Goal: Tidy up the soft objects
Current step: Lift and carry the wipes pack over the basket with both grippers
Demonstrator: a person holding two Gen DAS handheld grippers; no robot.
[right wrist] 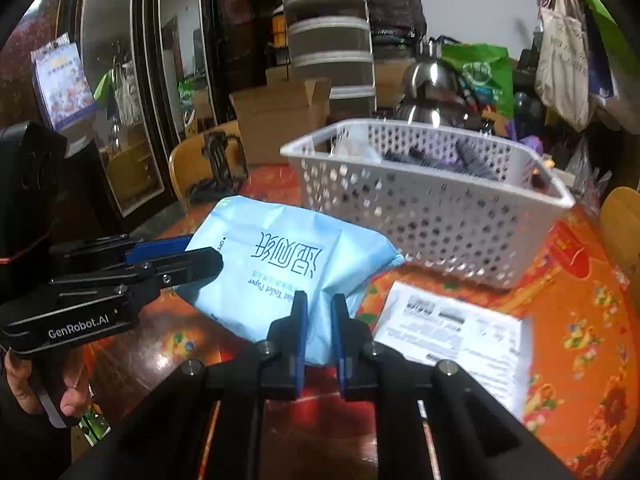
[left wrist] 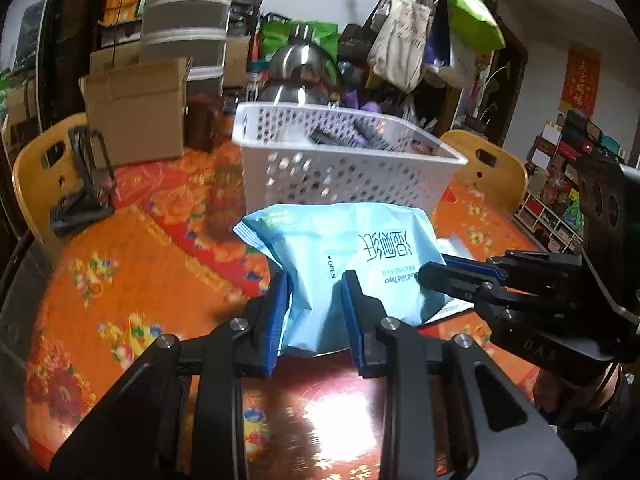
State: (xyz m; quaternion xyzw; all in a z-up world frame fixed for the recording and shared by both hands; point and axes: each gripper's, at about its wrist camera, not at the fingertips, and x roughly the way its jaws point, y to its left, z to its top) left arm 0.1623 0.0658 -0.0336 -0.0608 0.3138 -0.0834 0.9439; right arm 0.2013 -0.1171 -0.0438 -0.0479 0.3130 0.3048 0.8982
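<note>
The light-blue tissue pack [left wrist: 352,256] is pinched at its near edge by both tongs: the left gripper [left wrist: 316,292] and the right gripper [right wrist: 319,312], jaws narrow, angled downward. Just beyond them the white basket [left wrist: 344,176] is seen.

Basket [left wrist: 352,168] blocks mid-frame just behind the pack [left wrist: 352,256]; bare table lies lower left, box [left wrist: 136,108] and stand [left wrist: 86,184] crowd the upper left
</note>
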